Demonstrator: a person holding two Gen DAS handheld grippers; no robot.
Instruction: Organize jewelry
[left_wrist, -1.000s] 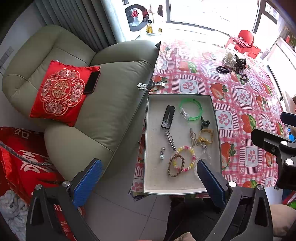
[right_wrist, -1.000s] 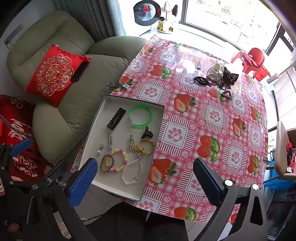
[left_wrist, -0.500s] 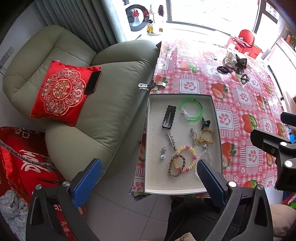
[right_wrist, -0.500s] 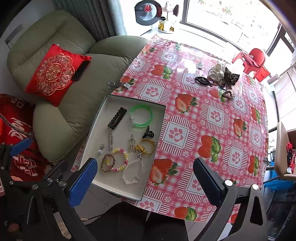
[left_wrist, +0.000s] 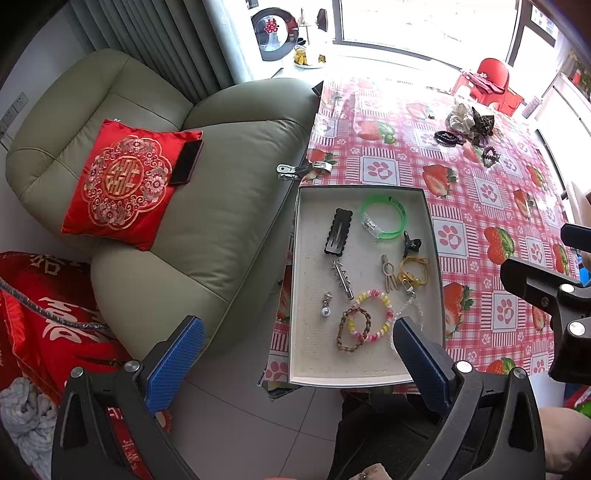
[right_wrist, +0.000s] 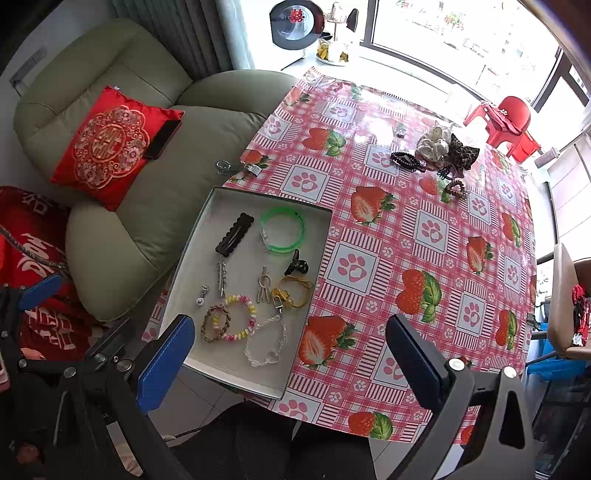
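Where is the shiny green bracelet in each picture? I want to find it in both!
Left wrist view: the green bracelet lies in the far right corner of the grey tray, right of centre in the picture.
Right wrist view: the same green bracelet sits at the tray's far end, just left of centre.
Shared landmark: the black scalloped hair clip lies just left of it in both views.

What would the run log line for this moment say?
left gripper: open, empty | right gripper: open, empty | tray: holds bracelets, clips | scrunchies: far table side, outside tray
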